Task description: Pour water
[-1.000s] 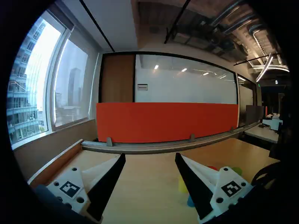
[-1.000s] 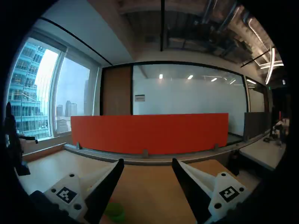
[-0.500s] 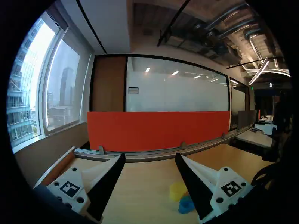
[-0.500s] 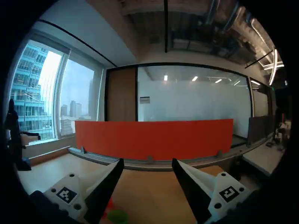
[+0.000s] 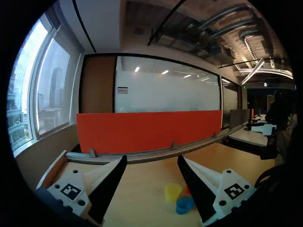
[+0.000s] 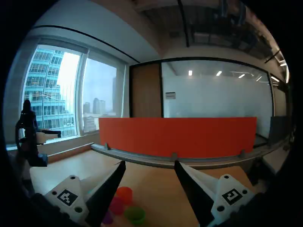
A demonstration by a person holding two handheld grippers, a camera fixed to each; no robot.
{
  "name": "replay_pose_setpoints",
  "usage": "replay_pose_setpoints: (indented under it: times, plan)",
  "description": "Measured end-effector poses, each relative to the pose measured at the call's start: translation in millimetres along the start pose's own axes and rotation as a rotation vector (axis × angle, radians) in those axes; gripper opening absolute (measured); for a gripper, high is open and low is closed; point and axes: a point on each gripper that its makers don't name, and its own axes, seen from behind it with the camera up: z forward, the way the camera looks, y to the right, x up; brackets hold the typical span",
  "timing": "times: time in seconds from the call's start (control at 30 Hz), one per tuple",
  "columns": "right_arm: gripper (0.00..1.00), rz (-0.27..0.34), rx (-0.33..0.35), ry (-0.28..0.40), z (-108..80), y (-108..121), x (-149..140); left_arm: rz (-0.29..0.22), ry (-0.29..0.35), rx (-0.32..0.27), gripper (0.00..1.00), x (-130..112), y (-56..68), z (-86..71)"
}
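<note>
In the left gripper view my left gripper (image 5: 151,159) is open above the wooden desk (image 5: 151,181), nothing between its fingers. A yellow cup (image 5: 172,192) and a blue cup (image 5: 184,204) stand low on the desk beside the right finger (image 5: 197,181), with a bit of red cup (image 5: 188,190) behind it. In the right gripper view my right gripper (image 6: 149,164) is open and empty above the desk (image 6: 159,189). Below it stand an orange-red cup (image 6: 124,194), a green cup (image 6: 135,214) and a purple cup (image 6: 115,205), partly hidden by the left finger (image 6: 110,185).
An orange divider panel (image 5: 147,130) with a metal rail runs along the desk's far edge. Windows (image 6: 57,98) line the left wall. A black stand (image 6: 30,140) rises at the left in the right gripper view. More desks (image 5: 250,136) lie at the right.
Both cameras have turned and tipped, bringing the cups into fuller view: yellow and blue cups under the left gripper, orange-red, green and purple under the right. Both grippers stayed open.
</note>
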Motion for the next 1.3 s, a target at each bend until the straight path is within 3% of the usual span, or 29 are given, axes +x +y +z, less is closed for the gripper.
replay_pose_setpoints:
  times: [0.3,0.7,1.0,1.3]
  plan:
    - [0.99,-0.009,0.126,0.014,-1.8,-20,10,-0.04,-0.028,-0.119,0.99,-6,21.0,0.7]
    - [0.99,-0.072,0.215,-0.032,1.2,-32,-6,-0.004,-0.034,-0.254,0.99,-17,48.9,2.3]
    - [0.99,-0.095,0.261,-0.107,6.9,-35,-38,-0.009,-0.069,-0.314,0.99,-38,58.4,8.5]
    - [0.99,-0.126,0.306,-0.172,12.8,-38,-69,0.017,-0.139,-0.346,0.99,-75,61.9,18.8]
